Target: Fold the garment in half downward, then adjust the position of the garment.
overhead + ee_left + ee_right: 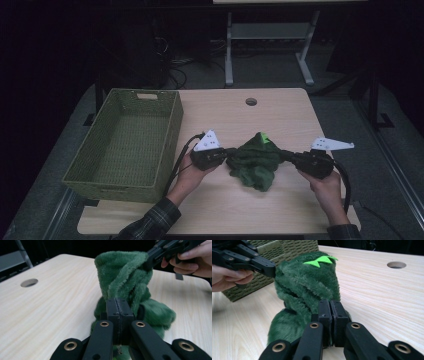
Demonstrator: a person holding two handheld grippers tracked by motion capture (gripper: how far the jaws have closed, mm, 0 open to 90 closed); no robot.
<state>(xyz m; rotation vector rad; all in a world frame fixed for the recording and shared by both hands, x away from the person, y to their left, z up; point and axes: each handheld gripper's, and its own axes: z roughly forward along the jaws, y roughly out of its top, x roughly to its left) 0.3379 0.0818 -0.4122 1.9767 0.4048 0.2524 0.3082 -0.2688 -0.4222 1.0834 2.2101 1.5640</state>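
A dark green plush garment (256, 162) with a bright green zigzag patch (320, 260) is bunched between the two grippers, low over the middle of the wooden table (280, 112). My left gripper (231, 153) is shut on the fabric's left edge; the plush (125, 277) rises just past its closed jaws. My right gripper (283, 155) is shut on the fabric's right edge, and the cloth (304, 287) stands up beyond its pressed jaws. Both grippers point inward toward each other, each held in a hand.
A green woven basket (129, 142) stands empty on the table's left side, close to the left hand. A round cable hole (251, 102) sits near the table's far edge. A desk frame (270, 45) stands on the floor beyond.
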